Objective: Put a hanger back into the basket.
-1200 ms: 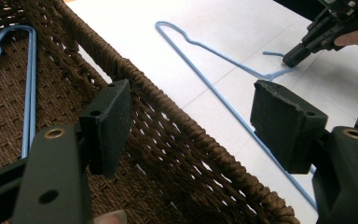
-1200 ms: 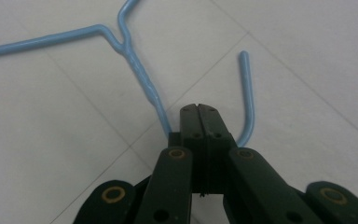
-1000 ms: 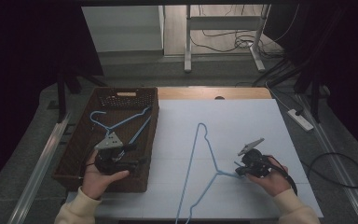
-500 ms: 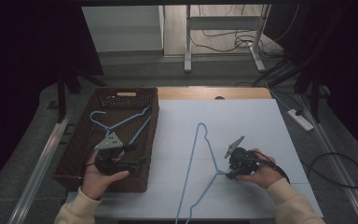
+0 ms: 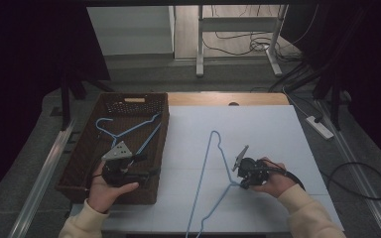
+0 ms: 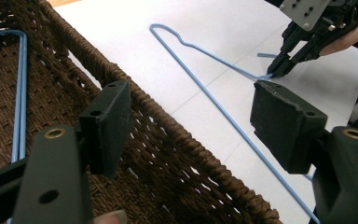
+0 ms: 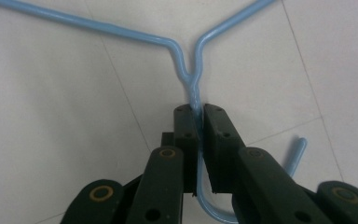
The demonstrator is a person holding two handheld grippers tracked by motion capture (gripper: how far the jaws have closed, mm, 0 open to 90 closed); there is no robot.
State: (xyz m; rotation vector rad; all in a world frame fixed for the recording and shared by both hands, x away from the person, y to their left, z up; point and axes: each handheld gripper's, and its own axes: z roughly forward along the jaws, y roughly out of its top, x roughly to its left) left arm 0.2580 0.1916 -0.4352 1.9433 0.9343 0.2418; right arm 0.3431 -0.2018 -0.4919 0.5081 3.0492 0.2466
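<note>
Two blue wire hangers: one hanger flat on the white table, long axis running near-to-far, hook toward the person's right; a second hanger in one brown wicker basket. Dark room, cabled floor. Right gripper has just closed, clamped on the hook's neck. Left gripper spread apart over the basket.
</note>
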